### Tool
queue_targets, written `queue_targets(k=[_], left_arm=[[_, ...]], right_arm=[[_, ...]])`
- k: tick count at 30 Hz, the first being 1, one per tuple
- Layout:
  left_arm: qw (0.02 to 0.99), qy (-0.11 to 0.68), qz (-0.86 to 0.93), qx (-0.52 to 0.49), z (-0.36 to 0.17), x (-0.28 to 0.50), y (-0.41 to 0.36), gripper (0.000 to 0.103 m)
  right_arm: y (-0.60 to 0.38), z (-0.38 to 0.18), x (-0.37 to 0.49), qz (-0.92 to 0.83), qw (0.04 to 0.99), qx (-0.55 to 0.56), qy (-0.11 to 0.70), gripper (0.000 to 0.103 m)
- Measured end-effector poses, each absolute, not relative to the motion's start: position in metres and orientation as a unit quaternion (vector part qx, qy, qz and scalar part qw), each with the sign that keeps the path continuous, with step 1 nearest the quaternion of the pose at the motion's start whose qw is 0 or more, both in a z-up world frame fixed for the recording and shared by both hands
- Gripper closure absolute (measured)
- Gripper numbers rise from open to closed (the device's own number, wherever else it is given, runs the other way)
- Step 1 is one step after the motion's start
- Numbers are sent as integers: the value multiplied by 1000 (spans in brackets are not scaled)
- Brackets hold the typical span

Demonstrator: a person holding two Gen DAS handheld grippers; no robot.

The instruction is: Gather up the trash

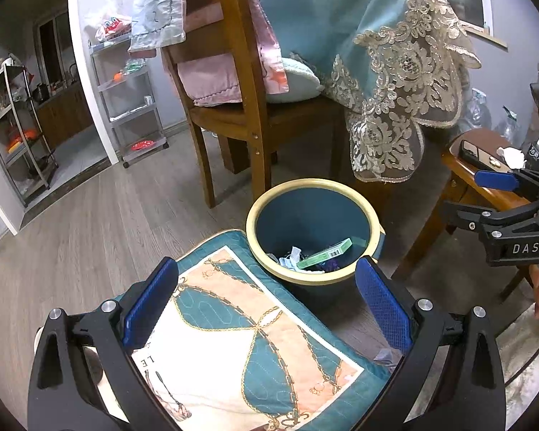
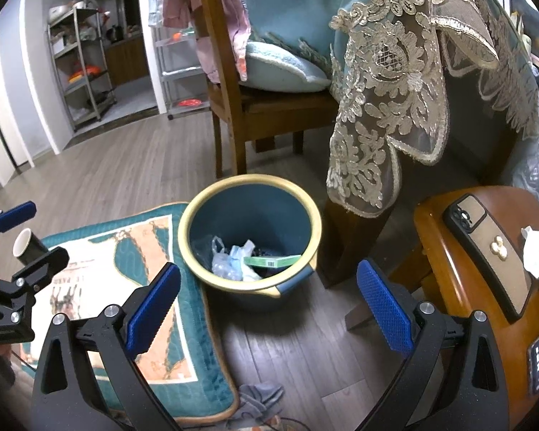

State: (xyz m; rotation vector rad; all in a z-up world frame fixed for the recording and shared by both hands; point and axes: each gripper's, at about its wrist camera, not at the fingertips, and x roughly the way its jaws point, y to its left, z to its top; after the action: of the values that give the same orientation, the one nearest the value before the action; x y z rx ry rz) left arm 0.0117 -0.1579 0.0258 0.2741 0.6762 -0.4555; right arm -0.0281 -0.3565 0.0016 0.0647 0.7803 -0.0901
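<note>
In the left wrist view, the left gripper [image 1: 266, 301] fills the bottom of the frame, its blue-padded fingers spread wide with nothing between them, over a teal quilted cushion with a peach chain print [image 1: 248, 344]. Just beyond, in the centre, stands the round blue trash bin with a cream rim [image 1: 314, 230]; a green flat carton [image 1: 325, 254] and some crumpled wrappers already lie in it, so part of the collecting looks done. At the right edge the right gripper [image 1: 499, 194] reaches in beside a brown wooden side table [image 1: 463, 176], where a crumpled white tissue [image 1: 510, 156] lies; it is probably still to be picked up.

In the right wrist view, the right gripper's own blue pads [image 2: 384, 309] sit at the bottom of the frame, also spread and empty, with the bin in the centre. This view shows what the other misses: a dark paper cup with a white inside [image 2: 27, 248] at middle left, lying on its side on the cushion between the left gripper's fingers, probably the next piece to go; a phone in a tan case [image 2: 492, 248] beside the tissue; and a grey rag [image 2: 258, 398] on the wooden floor at the bottom. The bin's contents are plainer here, including a clear plastic bag [image 2: 230, 258].
</note>
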Motion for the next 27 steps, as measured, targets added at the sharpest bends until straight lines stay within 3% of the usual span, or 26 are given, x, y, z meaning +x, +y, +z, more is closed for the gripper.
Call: queue_targets(k=[27], left_arm=[[908,329,-227,124,27,11,-157,6]], right_arm=[[-357,-1,-28,-46,921,33,385,5]])
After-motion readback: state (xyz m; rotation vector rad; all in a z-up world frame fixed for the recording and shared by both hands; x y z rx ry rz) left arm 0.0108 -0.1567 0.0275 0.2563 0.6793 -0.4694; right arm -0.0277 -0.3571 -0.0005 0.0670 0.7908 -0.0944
